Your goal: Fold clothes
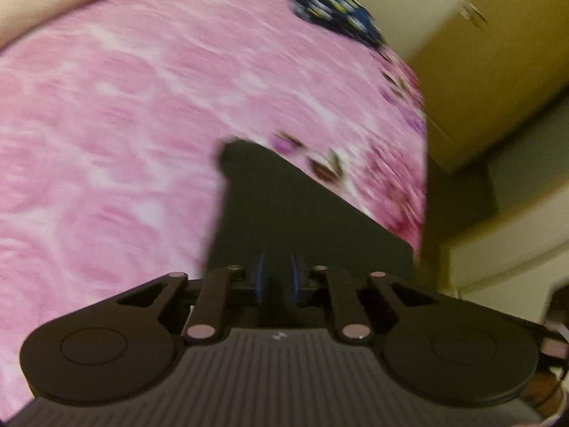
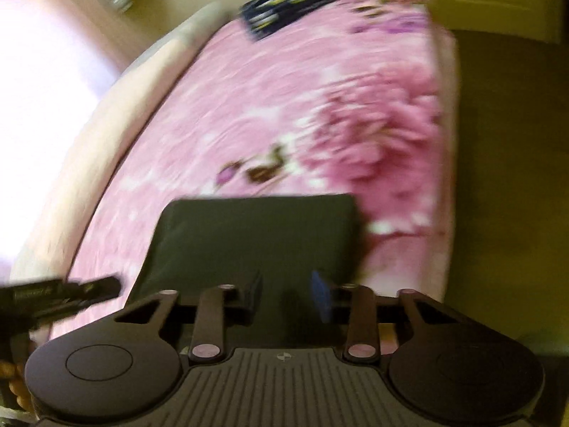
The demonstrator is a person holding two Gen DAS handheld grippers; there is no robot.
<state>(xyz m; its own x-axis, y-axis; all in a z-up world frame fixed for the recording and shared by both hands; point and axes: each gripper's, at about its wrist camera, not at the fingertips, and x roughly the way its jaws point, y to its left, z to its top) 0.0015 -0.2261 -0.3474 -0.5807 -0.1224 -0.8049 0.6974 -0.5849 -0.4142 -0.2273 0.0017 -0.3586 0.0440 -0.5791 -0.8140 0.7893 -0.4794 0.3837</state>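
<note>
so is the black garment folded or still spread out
Folded: the black garment lies as a compact rectangle with straight edges on the pink bedspread.

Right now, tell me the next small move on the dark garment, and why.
Probably set the dark folded garment flat on the pink bedspread and let go. It already looks folded into a neat rectangle, and both sets of jaws stand apart around its near edge. Blur hides the contact.

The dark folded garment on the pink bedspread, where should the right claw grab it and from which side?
Probably the near edge of the dark folded garment, approached low from the bed's near side. It lies flat as a neat rectangle on the pink bedspread, its near edge right at the right claw, whose jaws stand apart. Pinching all layers there should keep the fold intact; blur hides the exact layering.
</note>
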